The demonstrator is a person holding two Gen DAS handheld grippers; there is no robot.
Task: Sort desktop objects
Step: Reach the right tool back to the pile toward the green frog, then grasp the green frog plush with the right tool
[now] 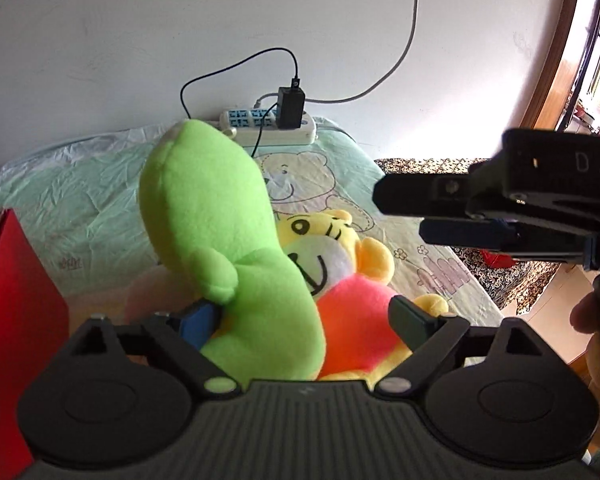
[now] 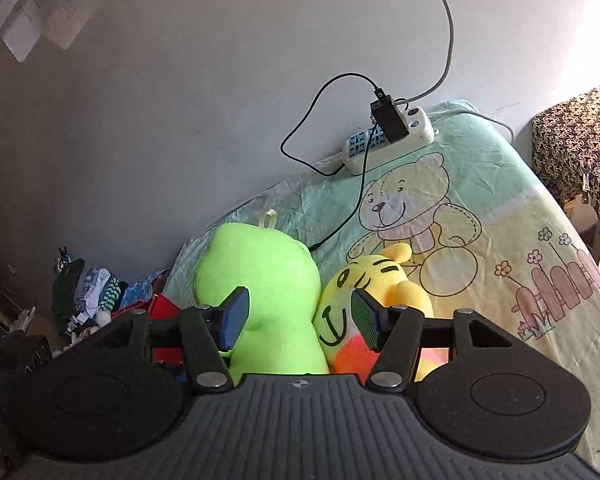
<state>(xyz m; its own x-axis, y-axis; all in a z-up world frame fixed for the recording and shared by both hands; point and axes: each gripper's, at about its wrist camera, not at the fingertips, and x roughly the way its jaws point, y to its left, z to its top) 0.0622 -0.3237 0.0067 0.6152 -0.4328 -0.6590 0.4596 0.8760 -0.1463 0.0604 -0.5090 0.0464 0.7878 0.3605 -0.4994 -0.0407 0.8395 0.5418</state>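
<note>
Pale green cartoon-bear tablecloth [image 2: 480, 168] covers the desk against a white wall, with a white power strip [image 1: 268, 126] carrying a black adapter at the back edge. Two task items sit in the middle, touching: bright green plush toy [image 1: 220, 240] leaning upright, and yellow tiger plush with pink-orange belly [image 1: 348, 280] lying just to its right. Red cardboard box [image 1: 16, 300] stands at the left edge, looks like the likely drop target, but I can't confirm from these views. Left gripper [image 1: 304, 316] has its jaws spread wide; the blue pad touches the green plush's lower part on one side, while the other finger sits over the tiger's belly, so nothing is pinched yet. Right gripper [image 2: 296, 316] hovers above both toys, also spread, with fingers straddling the seam between green and yellow; no contact that I can see. From the left wrist camera the right gripper shows side-on, off to the right and above the table. Judged step: setting up a grasp on the green plush, so sorting is early. Next move needs the left jaws centred on the green body only and clear of the tiger, then closed. Soft fabric will compress, so grip deep.
</note>
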